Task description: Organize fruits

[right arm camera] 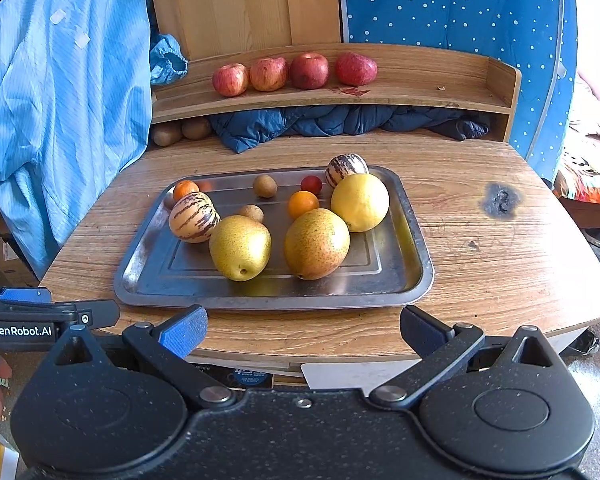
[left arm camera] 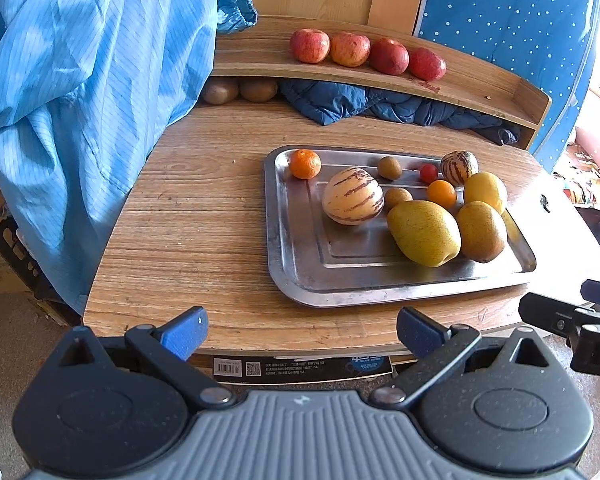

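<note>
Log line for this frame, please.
phase: pre-grasp | left tongs: open, empty | right tongs: open, empty | tray: mixed fruit | shelf: four apples in row

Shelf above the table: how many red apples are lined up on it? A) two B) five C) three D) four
D: four red apples sit side by side in a row on the wooden shelf, and the left wrist view shows the same four.
</note>
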A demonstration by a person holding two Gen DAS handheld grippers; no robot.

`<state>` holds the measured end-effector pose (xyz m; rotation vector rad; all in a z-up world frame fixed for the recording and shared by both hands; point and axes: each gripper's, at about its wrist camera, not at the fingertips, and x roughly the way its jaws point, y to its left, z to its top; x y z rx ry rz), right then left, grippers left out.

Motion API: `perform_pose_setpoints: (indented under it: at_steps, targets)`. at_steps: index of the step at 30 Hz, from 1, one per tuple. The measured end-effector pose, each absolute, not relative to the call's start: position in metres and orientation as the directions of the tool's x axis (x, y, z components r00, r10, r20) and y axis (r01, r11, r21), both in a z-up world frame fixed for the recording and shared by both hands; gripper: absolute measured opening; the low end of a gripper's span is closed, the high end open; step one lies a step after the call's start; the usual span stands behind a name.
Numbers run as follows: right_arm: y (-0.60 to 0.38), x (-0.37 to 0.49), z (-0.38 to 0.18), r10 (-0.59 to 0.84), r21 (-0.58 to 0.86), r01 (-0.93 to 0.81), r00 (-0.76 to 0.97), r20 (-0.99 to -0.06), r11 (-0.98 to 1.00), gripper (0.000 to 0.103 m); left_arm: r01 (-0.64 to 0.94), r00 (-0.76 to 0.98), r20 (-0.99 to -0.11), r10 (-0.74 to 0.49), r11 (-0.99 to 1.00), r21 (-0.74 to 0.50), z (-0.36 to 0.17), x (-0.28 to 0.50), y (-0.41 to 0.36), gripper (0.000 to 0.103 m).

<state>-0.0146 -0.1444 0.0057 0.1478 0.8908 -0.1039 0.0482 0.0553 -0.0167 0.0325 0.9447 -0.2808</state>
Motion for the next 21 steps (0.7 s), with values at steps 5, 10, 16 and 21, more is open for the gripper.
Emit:
perform_pose_setpoints:
  at_steps: [5,10,16,21]
  targets:
    - [-0.1442,-0.0143,0.0053,-0.028,0.085,0.15,0.624,-0.781,0.985,0.102,0.251,0.549,-0.805,-0.224,0.963,-0.097,-0.0177,0.0497,0.0539,0.102]
    - [-0.1461,-0.013,0.0023,-0.024,0.086,0.148,0.617,-0.787,0.985,0.102,0.248,0.545,-0.808,-0.222,0.964,-0.097,-0.0193,0.0504,0.0531,0.102]
    - [-0.1471,-0.0116,0.0011,-0.021,0.086,0.145,0.614,-0.789,0.986,0.102,0.243,0.543,-0.81,-0.22,0.965,-0.099,-0.0206,0.0515,0.0534,0.102]
    - [-0.148,-0.0107,0.0011,-0.024,0.083,0.146,0.616,-0.788,0.986,0.102,0.242,0.54,-0.812,-0.221,0.965,-0.101,-0.0214,0.0527,0.0533,0.102]
